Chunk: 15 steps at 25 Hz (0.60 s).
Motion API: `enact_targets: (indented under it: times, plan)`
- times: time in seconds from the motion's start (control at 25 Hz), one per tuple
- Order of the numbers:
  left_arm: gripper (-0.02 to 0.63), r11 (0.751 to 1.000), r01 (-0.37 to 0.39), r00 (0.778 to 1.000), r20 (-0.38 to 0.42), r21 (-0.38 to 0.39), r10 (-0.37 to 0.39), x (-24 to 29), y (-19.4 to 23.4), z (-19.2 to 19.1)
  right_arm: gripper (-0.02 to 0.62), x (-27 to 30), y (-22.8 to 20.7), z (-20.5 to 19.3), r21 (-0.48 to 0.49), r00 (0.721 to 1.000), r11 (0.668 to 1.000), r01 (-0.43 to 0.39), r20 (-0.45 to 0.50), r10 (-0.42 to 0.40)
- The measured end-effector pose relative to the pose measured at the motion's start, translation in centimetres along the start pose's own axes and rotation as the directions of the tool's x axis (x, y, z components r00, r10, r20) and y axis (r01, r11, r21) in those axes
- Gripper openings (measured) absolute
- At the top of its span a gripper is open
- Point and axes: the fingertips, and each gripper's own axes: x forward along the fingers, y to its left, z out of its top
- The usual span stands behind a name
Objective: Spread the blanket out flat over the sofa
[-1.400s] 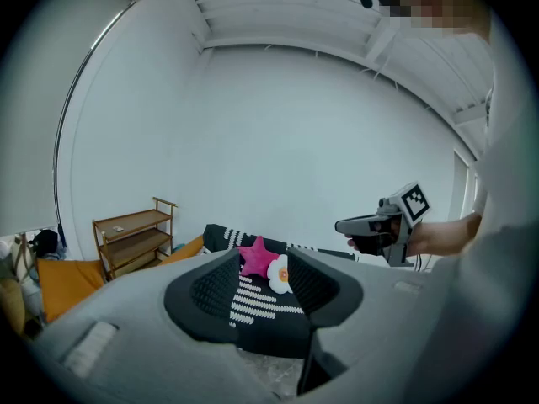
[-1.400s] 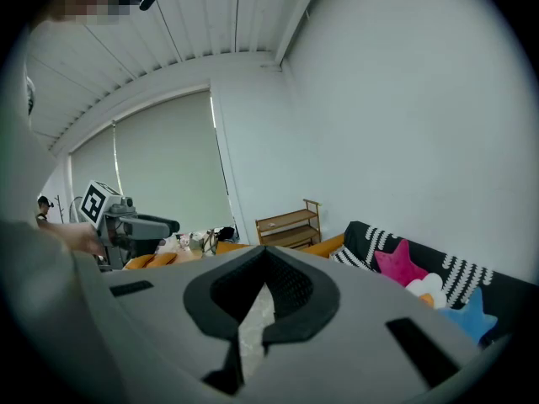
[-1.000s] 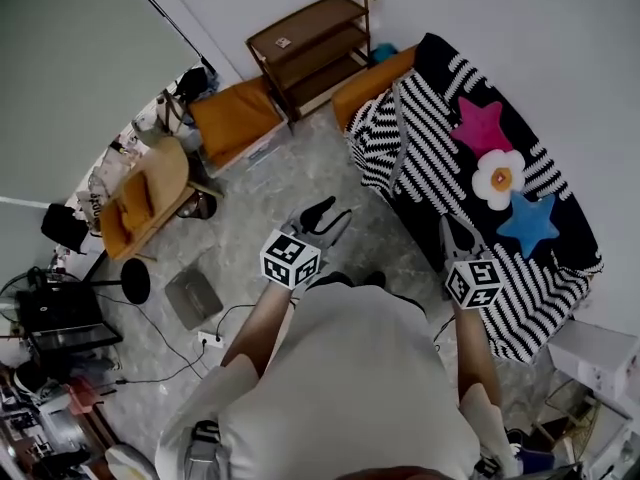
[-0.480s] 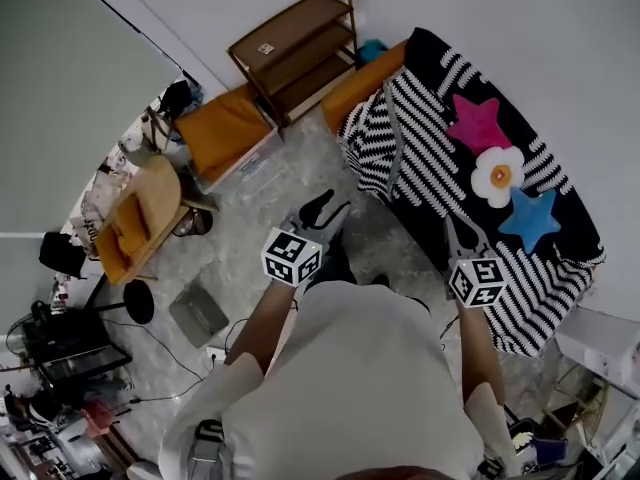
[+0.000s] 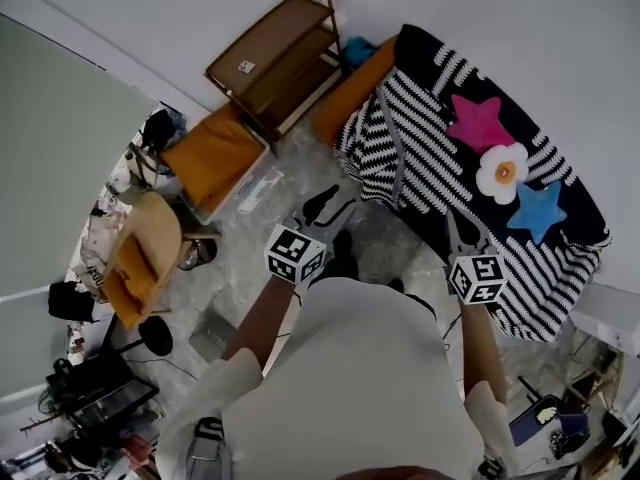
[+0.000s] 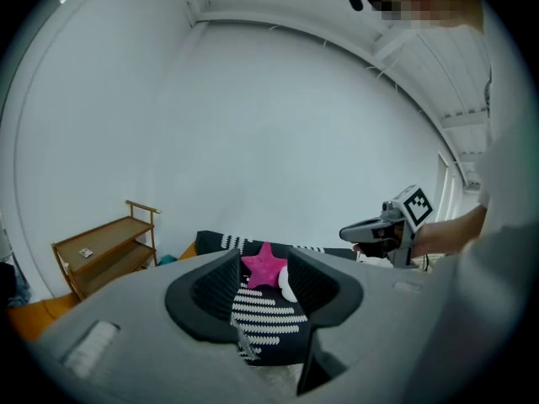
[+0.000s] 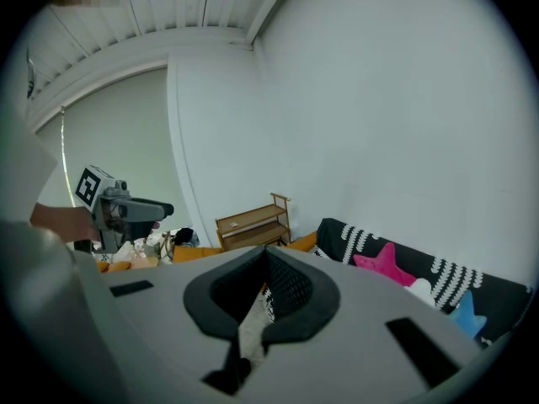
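A black-and-white striped blanket (image 5: 430, 158) covers the orange sofa (image 5: 345, 93) at the upper right, bunched in folds at its left end. On it lie a pink star cushion (image 5: 478, 125), a white flower cushion (image 5: 500, 171) and a blue star cushion (image 5: 540, 211). My left gripper (image 5: 330, 204) hangs open over the floor, short of the sofa's front. Between its jaws (image 6: 265, 280) I see the pink star (image 6: 264, 264) far off. My right gripper (image 5: 458, 226) is near the blanket's front edge, its jaws (image 7: 266, 255) shut on nothing.
A wooden shelf unit (image 5: 275, 53) stands against the wall left of the sofa. An orange cushion seat (image 5: 210, 153) and a wooden chair (image 5: 140, 258) are further left. A white box (image 5: 605, 318) sits beyond the sofa's right end. Cables and gear clutter the lower left floor.
The head view has swung, sliding the shelf and chair leftward. Both grippers hold much the same pose in front of the sofa. The blanket has not moved.
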Motion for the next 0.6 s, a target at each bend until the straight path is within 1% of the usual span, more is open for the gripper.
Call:
enact_targets:
  times: [0.28,0.6]
  plan:
    - [0.175,0.995,0.097,0.993,-0.068,0.017,-0.096,4.0,6.1,-0.6,0.003,5.3,0.0,0.9,0.038,0.997,0.996,0.078,-0.031,-0.077]
    - [0.176,0.978,0.206,0.967,-0.155,0.016,-0.201,8.5,9.9,-3.9,0.003,9.2,-0.8,-1.4,0.081,0.982,0.982,0.171,-0.098,-0.163]
